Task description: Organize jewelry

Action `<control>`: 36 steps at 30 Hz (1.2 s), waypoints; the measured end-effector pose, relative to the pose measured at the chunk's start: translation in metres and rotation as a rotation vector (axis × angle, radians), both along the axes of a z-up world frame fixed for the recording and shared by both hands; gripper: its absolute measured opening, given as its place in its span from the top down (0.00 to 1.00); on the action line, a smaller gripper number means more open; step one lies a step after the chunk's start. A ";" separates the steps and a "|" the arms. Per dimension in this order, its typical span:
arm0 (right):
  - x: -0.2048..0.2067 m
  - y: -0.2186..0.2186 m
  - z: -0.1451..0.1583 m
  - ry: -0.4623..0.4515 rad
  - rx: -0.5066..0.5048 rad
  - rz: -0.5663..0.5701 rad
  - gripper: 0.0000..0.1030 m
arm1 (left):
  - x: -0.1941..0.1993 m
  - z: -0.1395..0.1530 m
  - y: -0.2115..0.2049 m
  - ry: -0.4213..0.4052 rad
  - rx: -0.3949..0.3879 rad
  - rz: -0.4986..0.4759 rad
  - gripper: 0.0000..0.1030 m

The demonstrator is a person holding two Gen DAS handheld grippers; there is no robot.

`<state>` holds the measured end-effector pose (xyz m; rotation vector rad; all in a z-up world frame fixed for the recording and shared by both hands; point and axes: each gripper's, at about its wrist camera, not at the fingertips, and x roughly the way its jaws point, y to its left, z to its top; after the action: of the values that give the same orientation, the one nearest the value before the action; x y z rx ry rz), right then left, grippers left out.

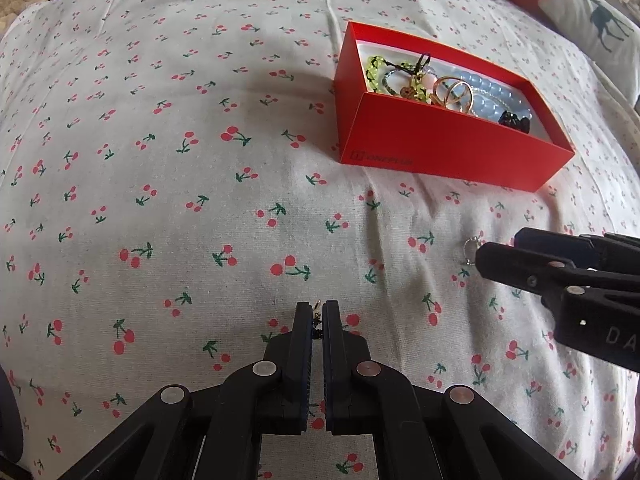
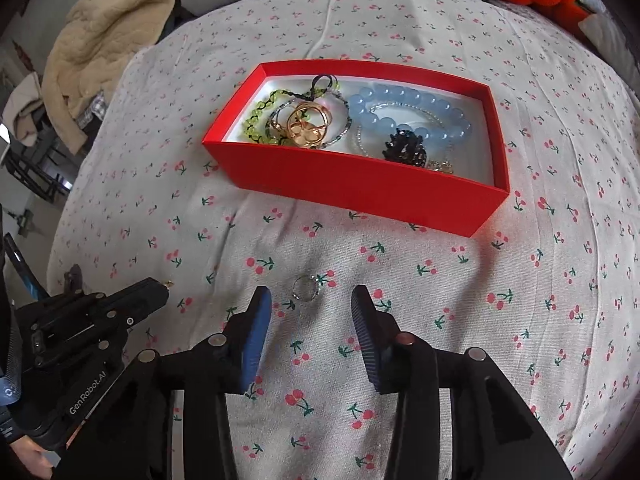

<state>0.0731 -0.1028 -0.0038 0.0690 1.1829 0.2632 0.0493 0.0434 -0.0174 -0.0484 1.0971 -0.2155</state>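
Left gripper point(image 1: 318, 312) clenched on small gold earring point(image 1: 318, 305), tip poking past fingertips. Right gripper point(image 2: 311, 300) spread wide, thin silver ring point(image 2: 306, 288) on cherry-print sheet point(image 2: 440, 300) between its fingertips. Red cardboard box point(image 2: 360, 188) of bracelets further ahead.

Left gripper point(image 2: 160, 290) body is showing white lettering "GenRobot.AI". Right gripper point(image 1: 486, 254) housing is showing "DA", cut off. Red box point(image 1: 440, 152) logo is reading too blurred.
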 end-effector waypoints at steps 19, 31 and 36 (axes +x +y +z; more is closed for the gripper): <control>0.012 0.032 -0.017 -0.031 -0.137 0.087 0.81 | 0.000 0.000 0.005 0.004 -0.001 0.008 1.00; -0.002 -0.016 0.034 -0.099 0.018 -0.035 0.81 | 0.012 0.029 -0.008 -0.057 -0.064 0.006 1.00; 0.005 -0.041 0.052 -0.164 0.085 -0.126 0.81 | 0.027 0.045 -0.022 -0.103 -0.101 -0.014 1.00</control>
<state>0.0779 -0.1438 0.0478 0.1927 1.0001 0.2041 0.0765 0.0212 0.0278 -0.1190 0.9840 -0.2828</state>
